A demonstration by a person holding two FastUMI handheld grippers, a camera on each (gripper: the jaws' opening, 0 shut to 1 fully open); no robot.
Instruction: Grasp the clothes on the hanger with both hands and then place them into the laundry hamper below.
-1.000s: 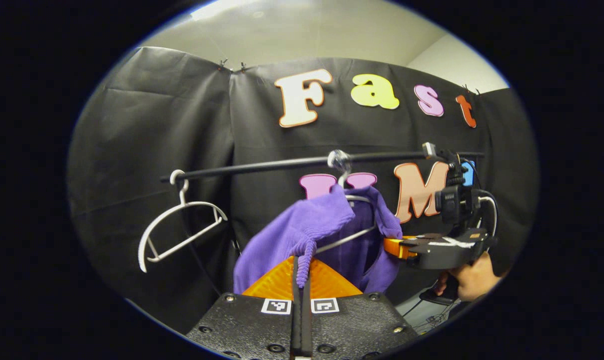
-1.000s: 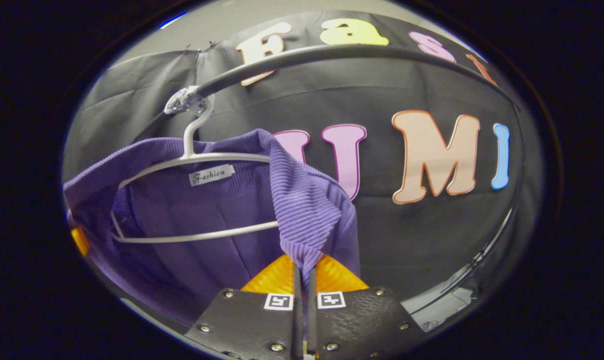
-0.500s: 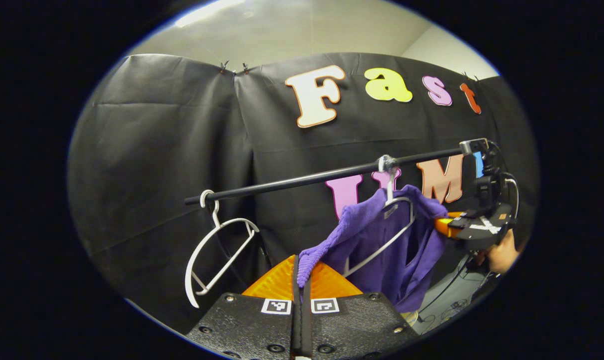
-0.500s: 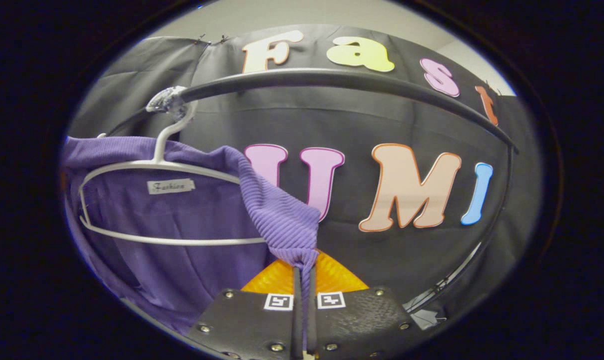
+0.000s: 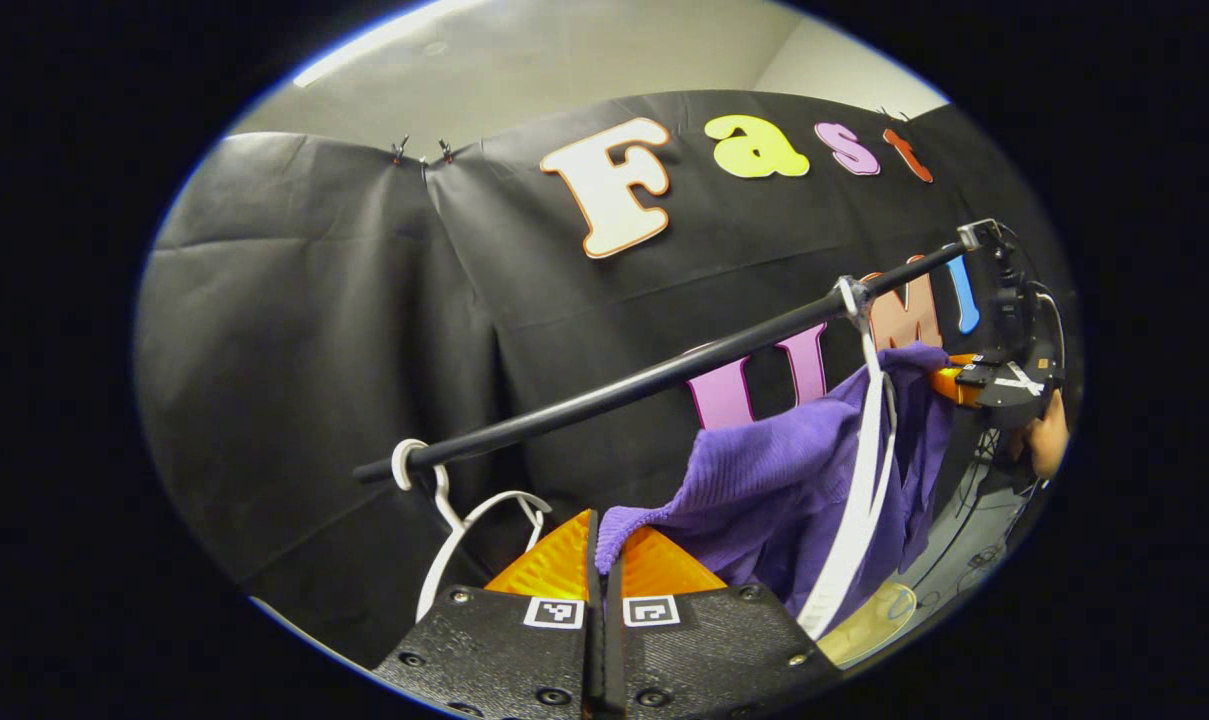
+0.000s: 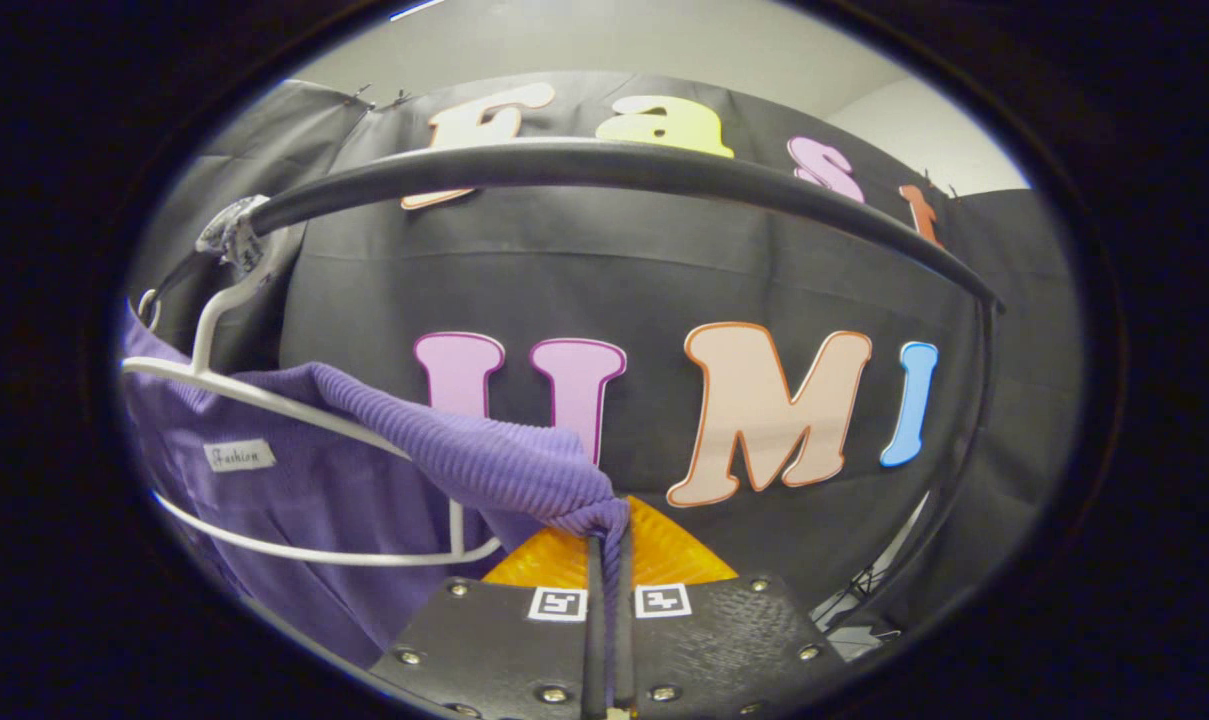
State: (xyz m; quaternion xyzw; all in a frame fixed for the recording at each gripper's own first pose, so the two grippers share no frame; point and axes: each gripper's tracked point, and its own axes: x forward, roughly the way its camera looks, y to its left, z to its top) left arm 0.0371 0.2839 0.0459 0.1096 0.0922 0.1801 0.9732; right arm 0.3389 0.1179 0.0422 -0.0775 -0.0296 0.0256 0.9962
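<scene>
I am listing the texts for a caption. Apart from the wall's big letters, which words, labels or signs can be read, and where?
Neck label of the purple sweater: one short script word, not read off here.
Square code markers on the left tongs and the right tongs: patterns only, no letters.

Left gripper (image 5: 604,545): jaws closed, purple knit pinched between them. Right gripper (image 6: 609,545): jaws closed, same. A hand (image 5: 1044,445) holds the right one.
</scene>
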